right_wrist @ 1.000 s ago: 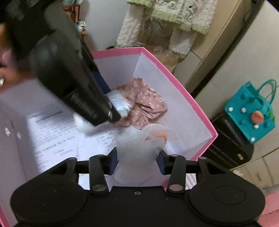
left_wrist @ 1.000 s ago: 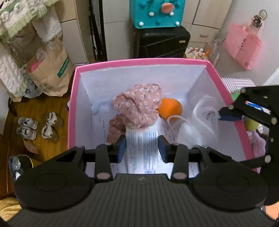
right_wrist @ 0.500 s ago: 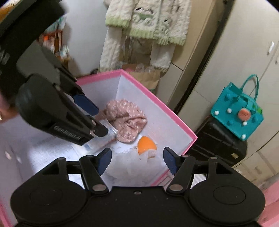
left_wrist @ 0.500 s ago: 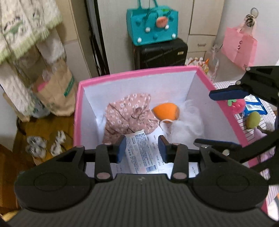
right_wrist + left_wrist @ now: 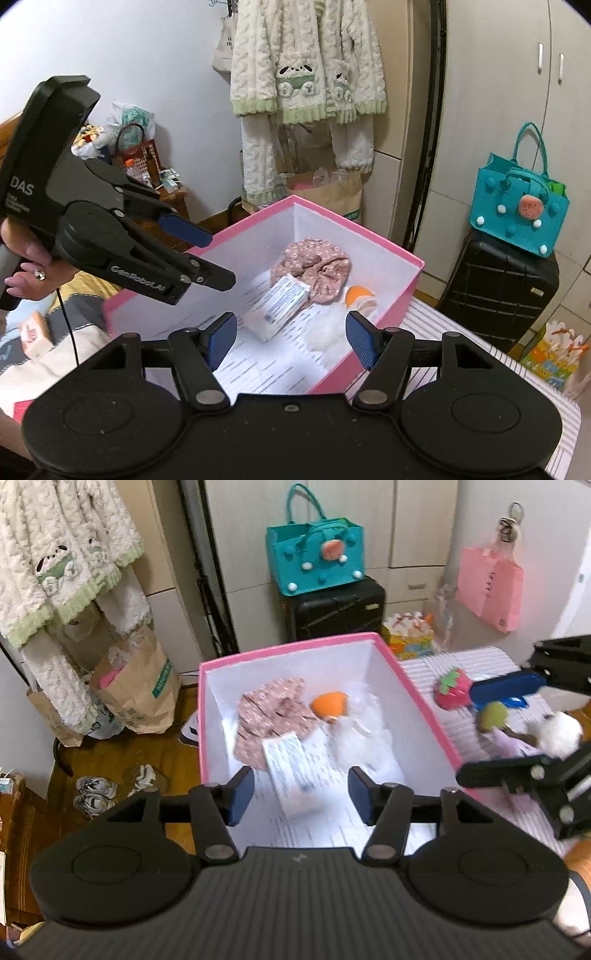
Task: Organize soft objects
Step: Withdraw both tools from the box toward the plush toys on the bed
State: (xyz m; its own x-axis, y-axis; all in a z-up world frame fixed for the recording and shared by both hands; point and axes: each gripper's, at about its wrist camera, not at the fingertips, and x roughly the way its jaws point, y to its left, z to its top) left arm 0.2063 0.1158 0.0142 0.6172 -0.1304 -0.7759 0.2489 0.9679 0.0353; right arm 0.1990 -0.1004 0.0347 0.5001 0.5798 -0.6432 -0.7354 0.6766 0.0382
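A pink box (image 5: 288, 646) with white walls holds a pink floral cloth (image 5: 269, 712), an orange soft toy (image 5: 328, 705), a white fluffy bundle (image 5: 358, 734) and a white tissue pack (image 5: 291, 771). My left gripper (image 5: 301, 794) hangs above the box's near end. Its jaws are opening, with nothing between the pads; the pack lies on the box floor below. In the right wrist view the same box (image 5: 369, 236), cloth (image 5: 314, 266) and pack (image 5: 280, 306) show. My right gripper (image 5: 291, 339) is open and empty above the box's corner, with the left gripper (image 5: 207, 254) to its left.
Right of the box, a striped mat (image 5: 424, 672) carries a strawberry plush (image 5: 452, 694), a green ball (image 5: 493, 716) and a white plush (image 5: 557, 731). Behind stand a black suitcase (image 5: 336, 605) with a teal bag (image 5: 317, 554). A paper bag (image 5: 136, 690) and shoes (image 5: 96, 790) sit on the floor at left.
Both grippers have risen and drawn back out of the box. The left let go of the tissue pack and the right released the white fluffy bundle; both items now lie inside.
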